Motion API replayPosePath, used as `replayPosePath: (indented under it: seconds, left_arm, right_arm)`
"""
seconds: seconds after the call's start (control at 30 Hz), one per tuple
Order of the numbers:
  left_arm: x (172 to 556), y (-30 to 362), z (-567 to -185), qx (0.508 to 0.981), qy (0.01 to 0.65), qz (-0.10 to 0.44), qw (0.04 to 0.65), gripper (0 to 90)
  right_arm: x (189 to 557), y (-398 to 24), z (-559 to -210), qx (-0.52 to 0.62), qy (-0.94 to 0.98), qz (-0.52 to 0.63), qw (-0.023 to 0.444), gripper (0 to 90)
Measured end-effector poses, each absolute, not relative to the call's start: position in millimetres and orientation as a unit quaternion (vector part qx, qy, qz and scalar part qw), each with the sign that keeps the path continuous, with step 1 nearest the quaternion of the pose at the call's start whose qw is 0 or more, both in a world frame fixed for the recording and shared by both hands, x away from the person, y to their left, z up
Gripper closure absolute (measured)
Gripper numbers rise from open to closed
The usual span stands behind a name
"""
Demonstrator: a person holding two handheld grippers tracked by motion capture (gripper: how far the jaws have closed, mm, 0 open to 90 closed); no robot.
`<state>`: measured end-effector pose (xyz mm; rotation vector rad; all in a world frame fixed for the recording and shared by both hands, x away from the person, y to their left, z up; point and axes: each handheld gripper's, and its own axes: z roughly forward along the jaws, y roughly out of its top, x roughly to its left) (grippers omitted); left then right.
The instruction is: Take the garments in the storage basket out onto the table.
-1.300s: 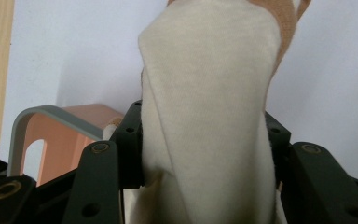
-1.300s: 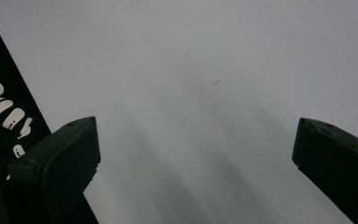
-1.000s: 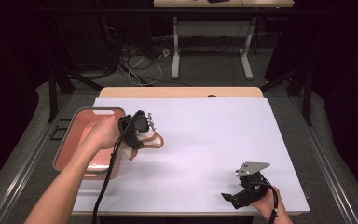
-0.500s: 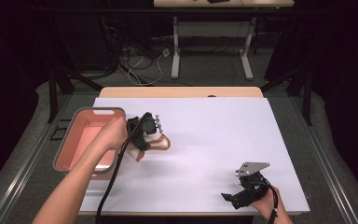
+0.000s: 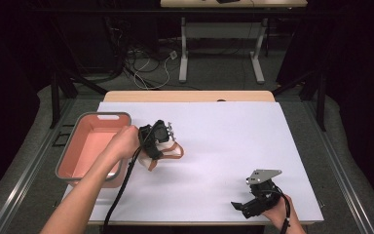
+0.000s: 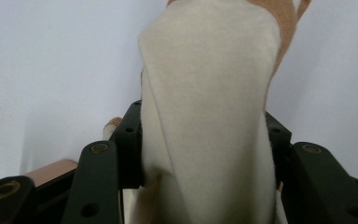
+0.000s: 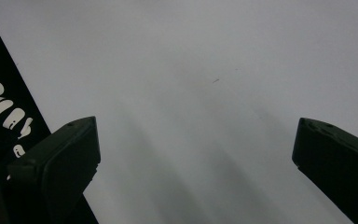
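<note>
A cream cloth item with orange-tan trim [image 6: 209,93] is clamped between the black jaws of my left gripper [image 6: 205,140]. From the high view the left gripper [image 5: 158,141] holds that cloth [image 5: 171,152] low over the white table, just right of the pink bin [image 5: 85,146]. My right gripper [image 5: 246,207] rests near the table's front right edge with its jaws wide apart. In the right gripper view the right gripper [image 7: 196,154] has only bare white table between its fingers.
The pink bin stands at the table's left edge. A white sheet [image 5: 233,141] covers the tabletop. Beyond the table lie cables and the legs of another desk [image 5: 185,53]. A black cable trails from the left gripper toward the front edge.
My left gripper has carried the cloth rightward from the bin's edge and a little lower, out over the white table. The right gripper has stayed put.
</note>
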<state>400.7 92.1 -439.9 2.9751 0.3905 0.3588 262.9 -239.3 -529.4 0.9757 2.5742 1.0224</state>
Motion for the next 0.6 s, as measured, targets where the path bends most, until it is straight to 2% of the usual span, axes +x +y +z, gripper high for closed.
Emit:
replayPosePath:
  seconds: [0.6]
  left_arm:
    - [399, 78, -453, 0.981, 0.136, 0.111, 0.079, 48.7]
  right_arm:
    - [263, -239, -529, 0.33, 0.872, 0.347, 0.103, 0.4]
